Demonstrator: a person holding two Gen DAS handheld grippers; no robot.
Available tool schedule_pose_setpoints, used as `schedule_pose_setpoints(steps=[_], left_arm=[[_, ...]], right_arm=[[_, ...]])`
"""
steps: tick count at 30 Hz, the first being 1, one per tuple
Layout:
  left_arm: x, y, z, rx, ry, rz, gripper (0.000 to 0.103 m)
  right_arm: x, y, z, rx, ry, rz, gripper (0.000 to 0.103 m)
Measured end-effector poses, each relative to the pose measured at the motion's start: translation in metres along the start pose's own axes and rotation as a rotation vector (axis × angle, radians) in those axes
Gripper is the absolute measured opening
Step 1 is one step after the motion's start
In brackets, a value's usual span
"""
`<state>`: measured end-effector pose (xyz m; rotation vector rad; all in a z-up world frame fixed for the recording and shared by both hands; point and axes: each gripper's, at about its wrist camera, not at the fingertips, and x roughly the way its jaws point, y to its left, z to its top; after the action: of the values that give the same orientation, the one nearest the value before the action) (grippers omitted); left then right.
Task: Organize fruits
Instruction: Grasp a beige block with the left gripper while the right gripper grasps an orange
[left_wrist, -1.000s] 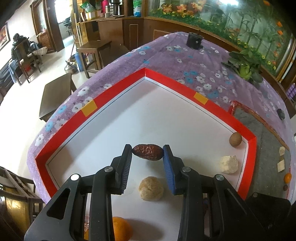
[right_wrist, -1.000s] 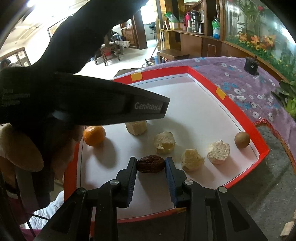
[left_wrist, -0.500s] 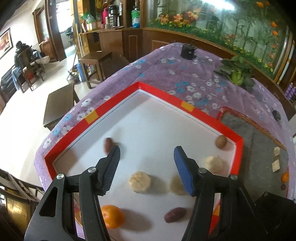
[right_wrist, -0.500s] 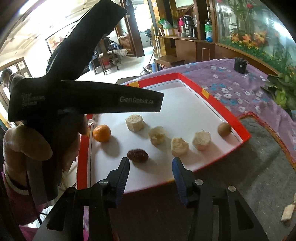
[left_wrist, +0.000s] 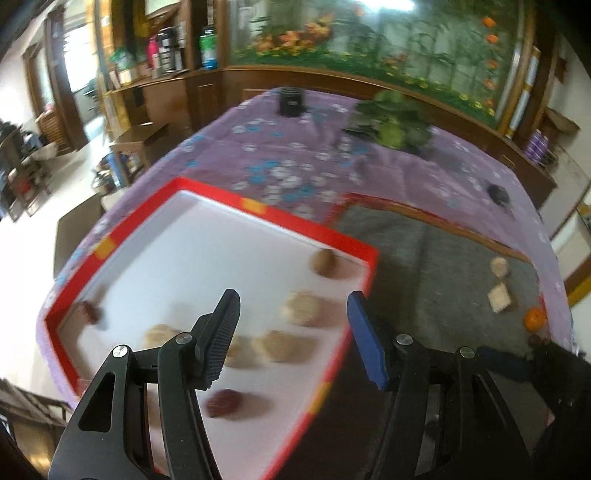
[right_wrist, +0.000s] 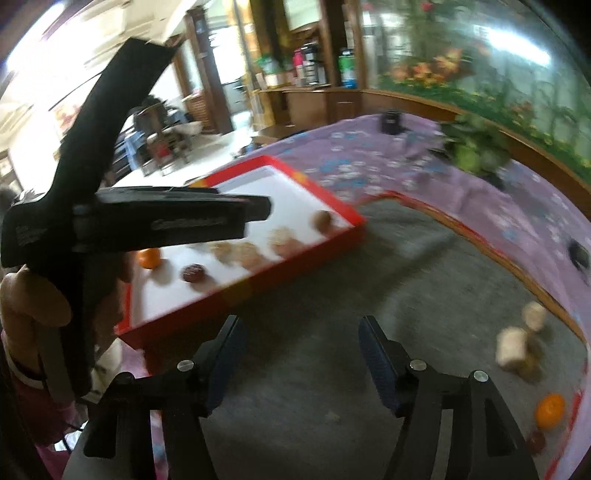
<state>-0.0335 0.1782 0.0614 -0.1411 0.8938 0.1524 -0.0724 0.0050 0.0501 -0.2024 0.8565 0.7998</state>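
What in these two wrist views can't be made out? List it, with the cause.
- Pale pieces on the red tray, left wrist view: motion blur hides their kind and edges.
- Orange on the tray, right wrist view: partly behind the left tool's black body.
- Dark red fruit on the grey mat, right wrist view: small, blurred, at the right tongs' arm.

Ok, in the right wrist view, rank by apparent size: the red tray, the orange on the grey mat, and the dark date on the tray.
1. Red tray, by far largest.
2. Orange on the grey mat.
3. Date, only slightly smaller-looking; it lies farther away and blurred, so that order is unsure.
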Motion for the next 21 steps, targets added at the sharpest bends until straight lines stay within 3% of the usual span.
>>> schedule_pose_setpoints(steps=[10,21], left_arm=[[0.015,-0.076,-0.009,0.124,0.048,-0.107,0.061],[0.040,-0.159,-0.016,0.272,0.105,-0.259,0.060]], right_arm=[[-0.050,-0.083,-0.049,0.144,0.001,-0.194,0.063],[-0.080,-0.140,-0.091,0.277,0.018,-0.269,0.063]])
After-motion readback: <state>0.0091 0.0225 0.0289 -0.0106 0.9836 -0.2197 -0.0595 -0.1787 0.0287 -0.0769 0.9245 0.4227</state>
